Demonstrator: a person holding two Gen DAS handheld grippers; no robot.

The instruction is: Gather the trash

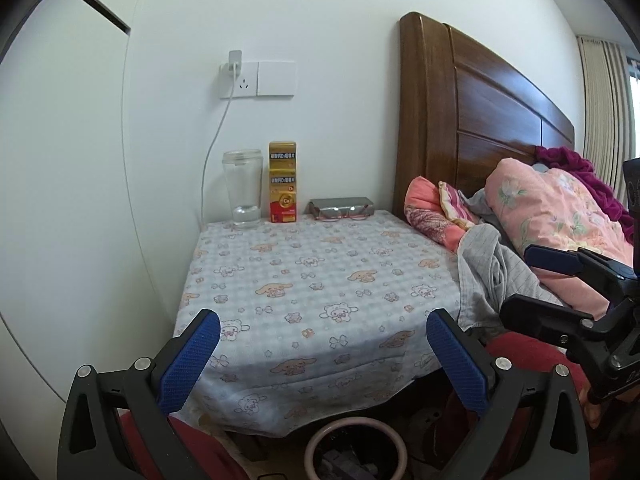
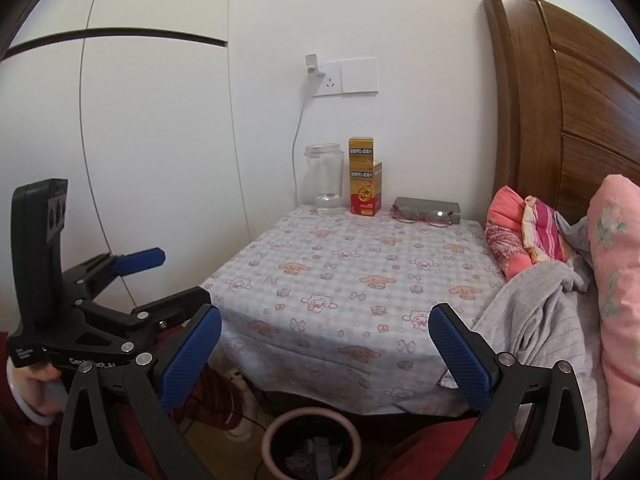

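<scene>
Left gripper (image 1: 323,334) jaws spread, empty; right gripper (image 2: 325,334) same. Trash bin (image 2: 311,444) on floor at 6 o'clock under desk (image 2: 360,276). No loose trash visible on the desk top; scan before committing, skip glass (image 2: 324,179), box (image 2: 365,178), glasses (image 2: 424,216).

Home bedroom: wooden headboard (image 1: 480,120) above a bed with floral pillows (image 1: 560,216), a cloth-covered bedside surface (image 1: 320,272) bearing a jar (image 1: 242,188) and glasses (image 1: 342,213), wall socket (image 1: 240,80) behind.
</scene>
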